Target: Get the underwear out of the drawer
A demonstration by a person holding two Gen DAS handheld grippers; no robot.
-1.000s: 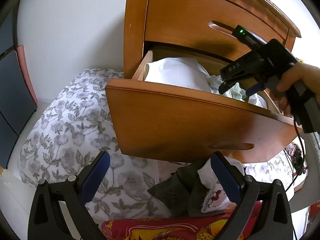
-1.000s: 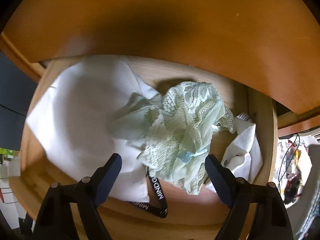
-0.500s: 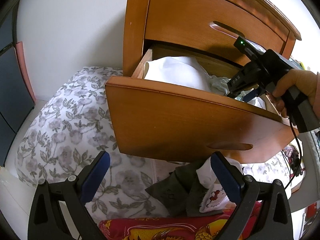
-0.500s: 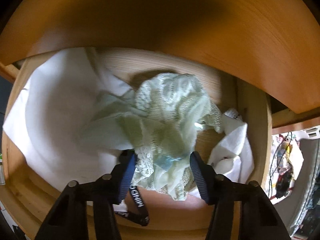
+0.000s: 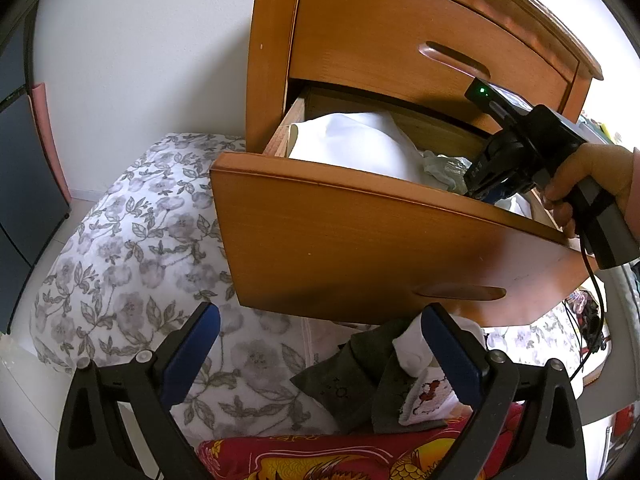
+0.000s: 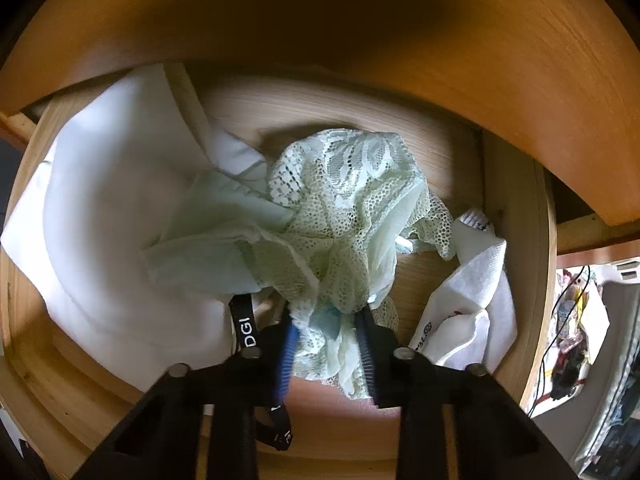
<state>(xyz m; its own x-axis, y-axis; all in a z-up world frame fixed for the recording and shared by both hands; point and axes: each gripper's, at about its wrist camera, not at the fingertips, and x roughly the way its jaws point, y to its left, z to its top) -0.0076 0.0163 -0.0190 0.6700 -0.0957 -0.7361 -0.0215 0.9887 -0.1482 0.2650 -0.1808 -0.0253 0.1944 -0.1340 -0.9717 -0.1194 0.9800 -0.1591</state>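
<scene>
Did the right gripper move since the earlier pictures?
Yes. In the left wrist view the right gripper sank behind the drawer front; its jaws have just been closing on the mint lace underwear.

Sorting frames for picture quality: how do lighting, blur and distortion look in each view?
Left wrist view: bright and sharp, though fisheye bends the open drawer. Right wrist view: the wood overhead is in dark shadow, the white cloth is blurred, and the green lace underwear is sharper.

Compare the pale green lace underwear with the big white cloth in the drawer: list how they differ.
The lace underwear is pale green, netted and crumpled; the white cloth is plain, smooth and far larger. The right gripper, whose jaws have just been closing, pinches the underwear; the cloth lies ungripped on the left of the drawer. Both rest inside the drawer.
</scene>
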